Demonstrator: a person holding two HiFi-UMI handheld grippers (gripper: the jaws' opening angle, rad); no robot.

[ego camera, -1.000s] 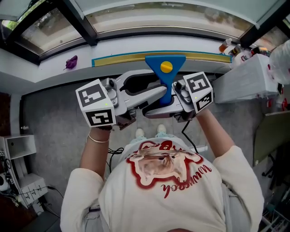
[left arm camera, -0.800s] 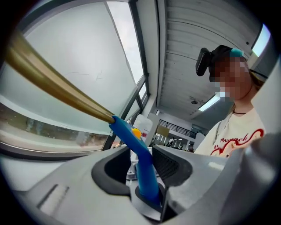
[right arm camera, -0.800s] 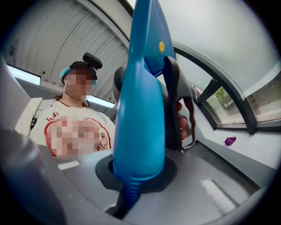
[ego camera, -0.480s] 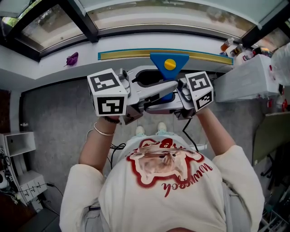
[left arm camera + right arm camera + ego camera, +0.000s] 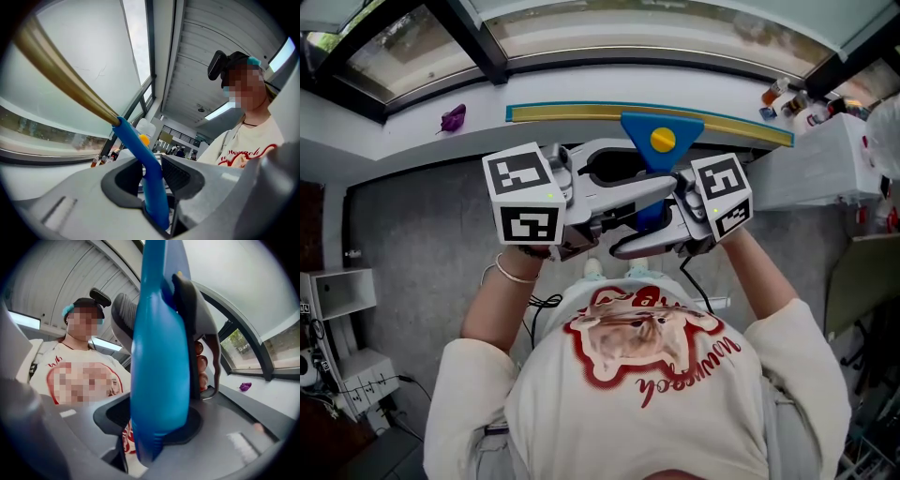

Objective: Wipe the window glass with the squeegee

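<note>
Toward the left end of the white sill [image 5: 394, 141], beneath the window glass [image 5: 609, 33], a small purple scrap [image 5: 452, 120] is lying by itself. Right of it the squeegee [image 5: 649, 129] is stretching its gold blade [image 5: 572, 112] along the sill's length, with its blue head and yellow knob [image 5: 663, 140] sitting near the sill's middle; whether the blade is touching the sill I cannot tell. The left gripper [image 5: 155, 187] is reaching in from the left and clamping its jaws tight on the blue handle [image 5: 140, 150]. The right gripper [image 5: 157, 416] is facing the same handle from the right. Its jaws have just been opening and are standing wide, the handle between them but not pinched. Bottles [image 5: 780, 99] are crowding the sill's right end.
</note>
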